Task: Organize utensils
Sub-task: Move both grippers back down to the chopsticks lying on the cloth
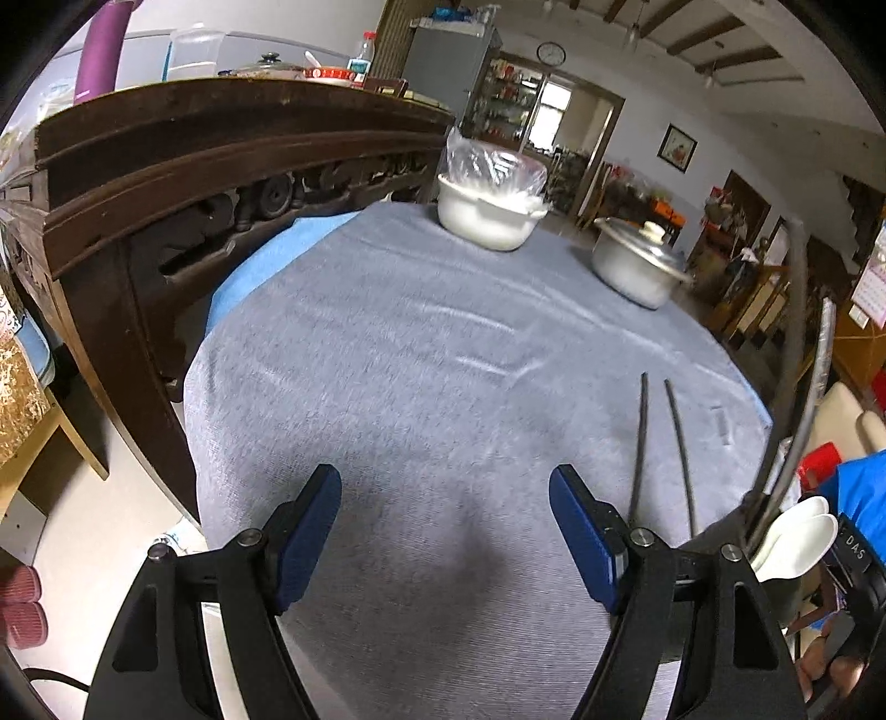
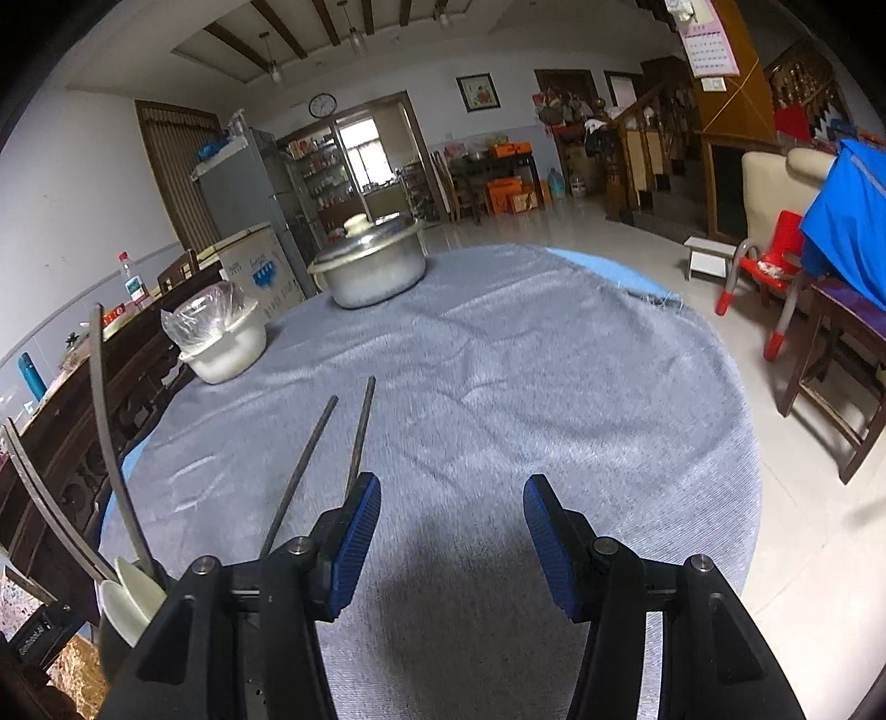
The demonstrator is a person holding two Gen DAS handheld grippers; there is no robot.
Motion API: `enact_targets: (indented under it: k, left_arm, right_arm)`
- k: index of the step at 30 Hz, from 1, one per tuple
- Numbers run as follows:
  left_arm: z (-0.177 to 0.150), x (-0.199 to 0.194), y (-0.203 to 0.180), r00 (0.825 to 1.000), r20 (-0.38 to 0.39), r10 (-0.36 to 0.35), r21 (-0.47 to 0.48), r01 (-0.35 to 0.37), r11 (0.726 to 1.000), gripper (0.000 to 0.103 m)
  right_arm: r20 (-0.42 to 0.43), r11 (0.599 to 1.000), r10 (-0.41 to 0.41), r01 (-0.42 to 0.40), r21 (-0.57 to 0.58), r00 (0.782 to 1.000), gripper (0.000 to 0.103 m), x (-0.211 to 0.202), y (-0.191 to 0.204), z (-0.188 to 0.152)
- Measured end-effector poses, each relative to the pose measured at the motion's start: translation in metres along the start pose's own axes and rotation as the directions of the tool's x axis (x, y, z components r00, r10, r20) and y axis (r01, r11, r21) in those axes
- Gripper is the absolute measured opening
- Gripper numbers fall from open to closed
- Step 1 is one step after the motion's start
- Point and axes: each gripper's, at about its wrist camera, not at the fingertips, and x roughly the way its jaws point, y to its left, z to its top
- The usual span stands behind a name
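A big round table is covered with a grey cloth, and a bit of blue shows at its edge. A dark carved wooden cabinet stands right beside the table. At the far side of the table sits a metal pot with its lid on, and near it a white pot with a clear plastic bag over the top. A white box behind the table has blue writing, too small to read. The left gripper hangs over the cloth with its blue pads spread wide and nothing between them. The right gripper is spread too and holds nothing. Two thin dark chopsticks lie side by side on the cloth, just between the two grippers, tips pointing to the pots. A dark cup near the front edge holds white spoons and long metal handles. Next to it a black part shows the letters "DAS". A round clock and a wall calendar hang far back
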Motion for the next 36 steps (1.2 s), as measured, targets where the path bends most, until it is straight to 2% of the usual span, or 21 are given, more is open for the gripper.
enact_targets:
  k: [12, 26, 31, 36]
  left_arm:
    - [0.008, 0.024, 0.015, 0.997, -0.044, 0.070, -0.002, -0.070, 0.998, 0.078]
    - [0.021, 0.045, 0.022, 0.993, -0.074, 0.096, 0.026, -0.094, 0.995, 0.078]
    - [0.028, 0.052, 0.029, 0.992, -0.068, 0.109, 0.023, -0.108, 0.994, 0.078]
    - [0.039, 0.065, 0.029, 0.991, -0.081, 0.110, 0.048, -0.106, 0.993, 0.078]
  right_arm:
    - [-0.047, 1.000, 0.011, -0.012, -0.007, 0.999, 0.057, 0.020, -0.002, -0.004]
    - [-0.069, 0.999, 0.031, -0.033, -0.027, 0.997, 0.057, 0.038, 0.006, 0.003]
    - [-0.072, 0.999, 0.031, -0.034, -0.043, 0.997, 0.057, 0.046, 0.009, 0.015]
    - [-0.155, 0.995, 0.095, -0.100, -0.024, 0.983, 0.056, 0.079, 0.018, 0.043]
